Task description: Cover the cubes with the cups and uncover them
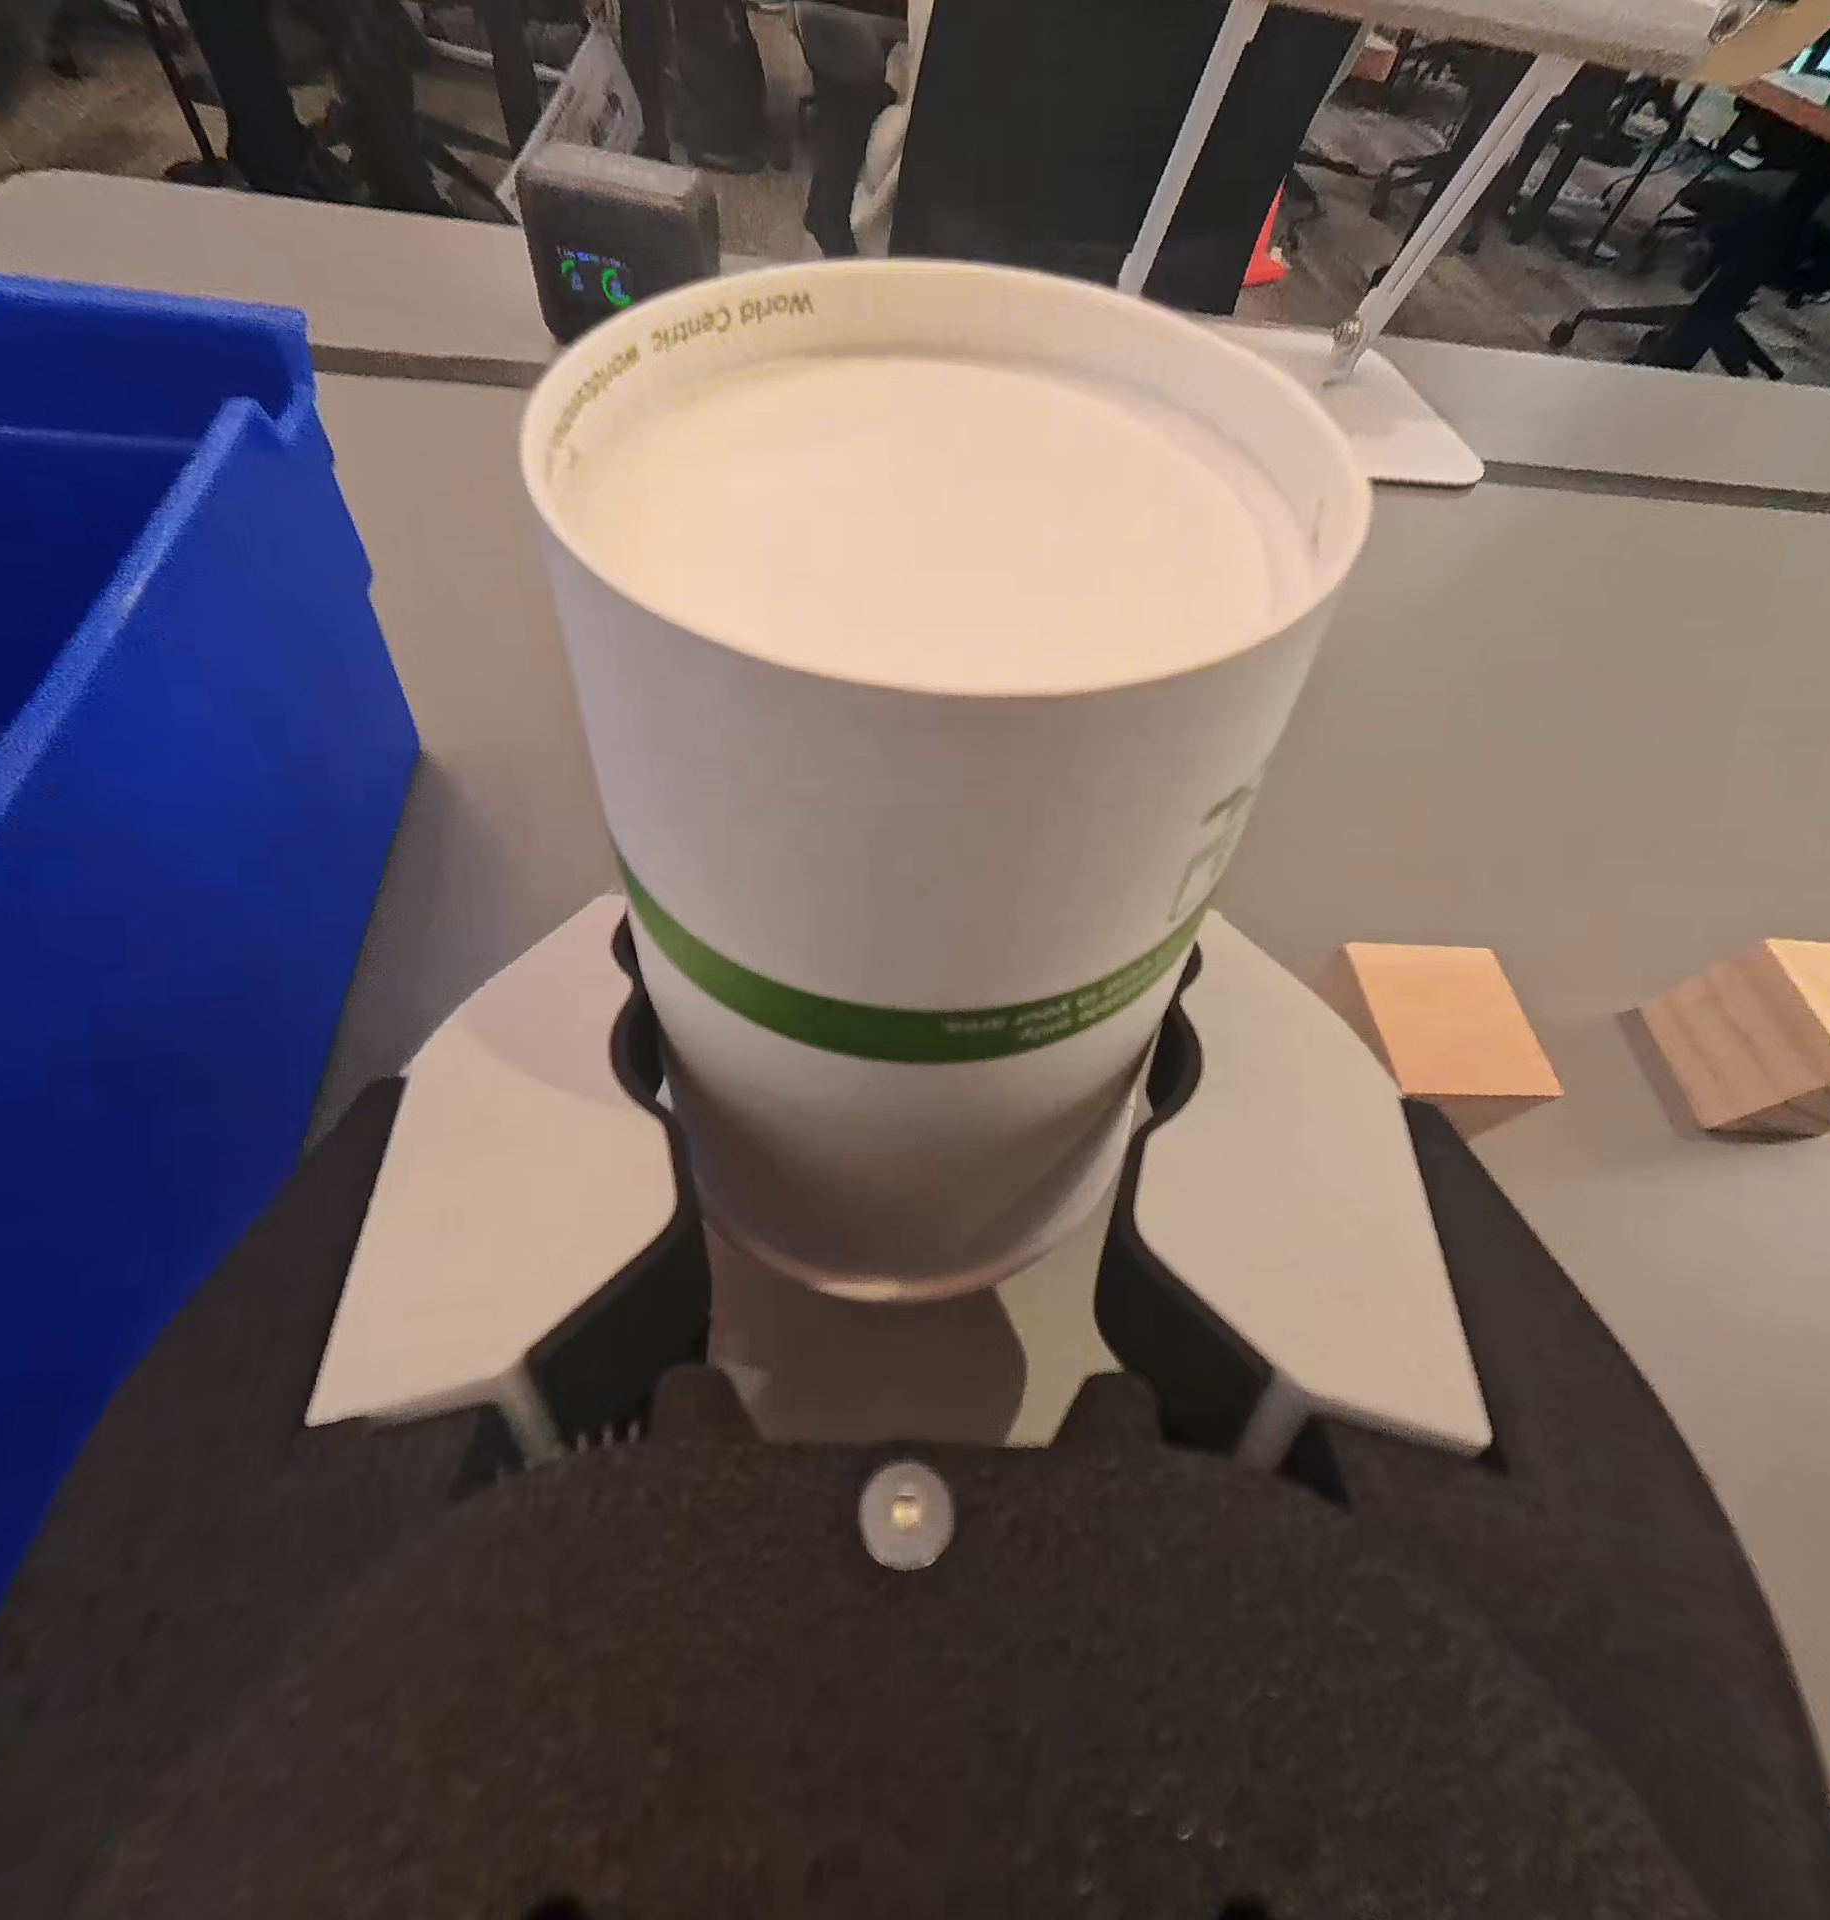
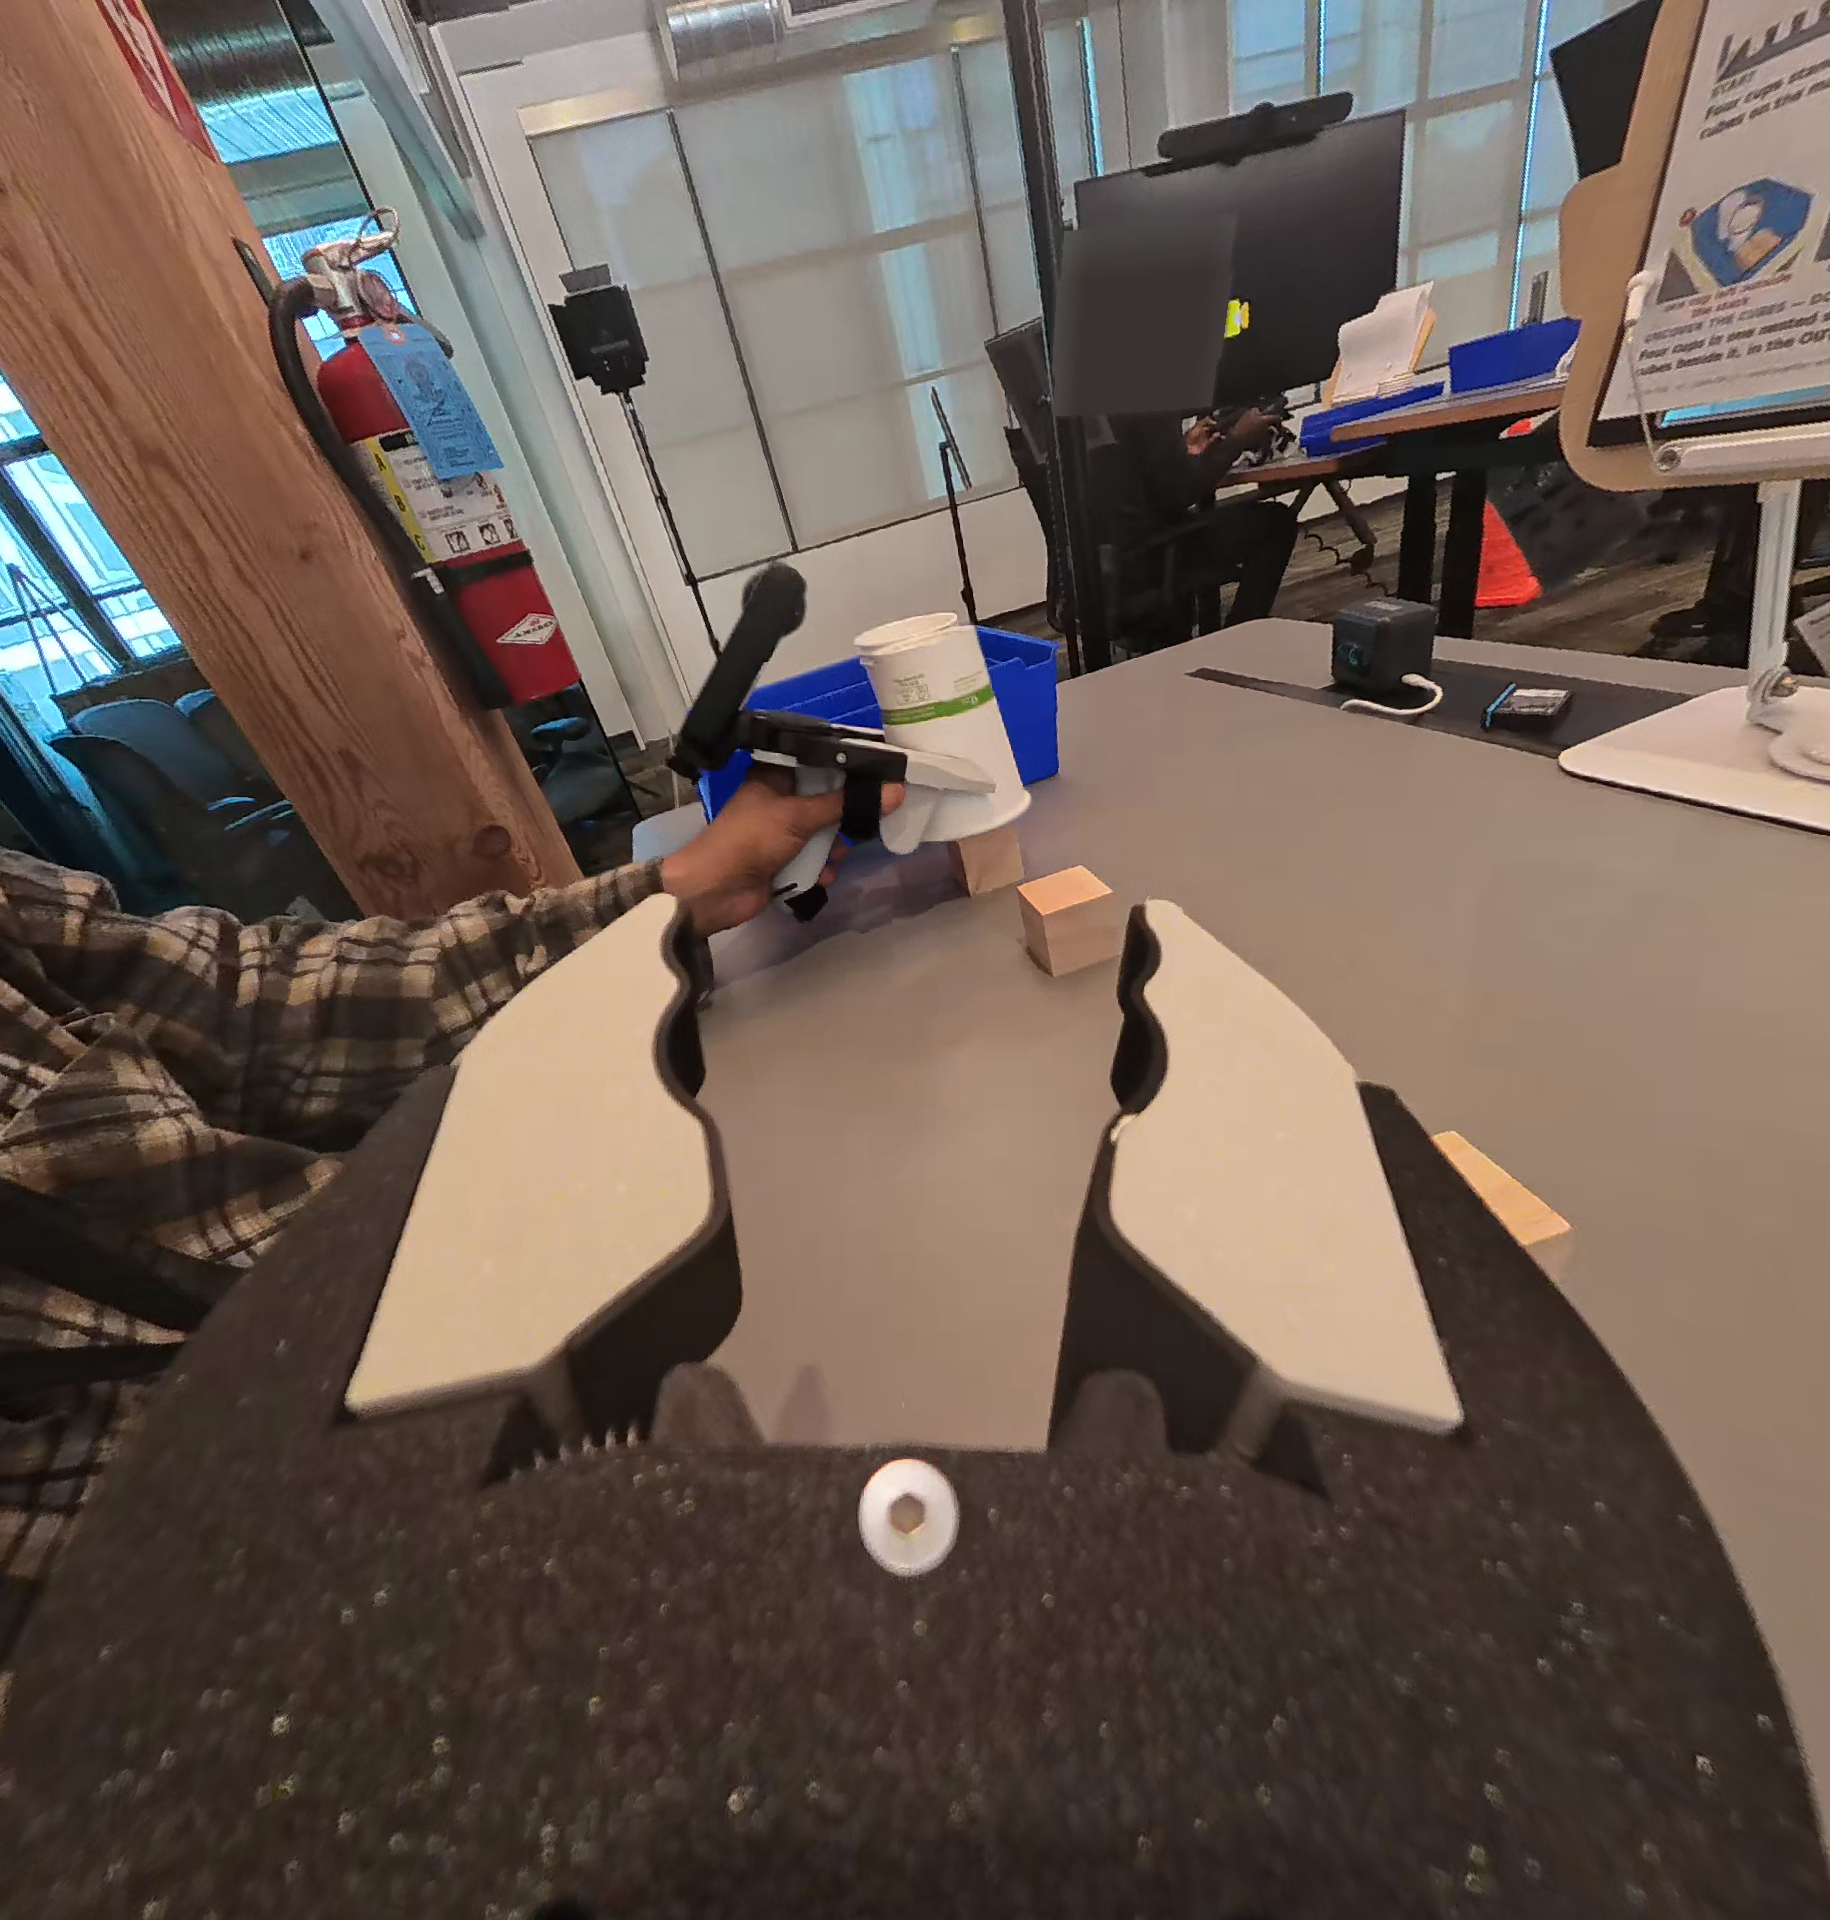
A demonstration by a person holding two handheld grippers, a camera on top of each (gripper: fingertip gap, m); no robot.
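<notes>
My left gripper [image 1: 906,935] is shut on a white paper cup with a green band [image 1: 921,790], held upside down with its base up. In the right wrist view the left gripper [image 2: 932,790] holds the cup [image 2: 942,717] just above a wooden cube [image 2: 989,862], with the cup's rim over the cube's top. Two more wooden cubes [image 1: 1451,1023] [image 1: 1763,1039] lie to its right on the grey table. My right gripper [image 2: 911,935] is open and empty, low over the table, near a second cube [image 2: 1067,920]. A third cube [image 2: 1503,1195] peeks out beside my right finger.
A blue bin [image 1: 163,727] stands close on the left of the cup; it also shows behind it in the right wrist view [image 2: 1030,686]. A small black device [image 2: 1384,644] and a white stand base [image 2: 1721,769] sit at the far side. A plaid sleeve [image 2: 163,1039] reaches in from the left.
</notes>
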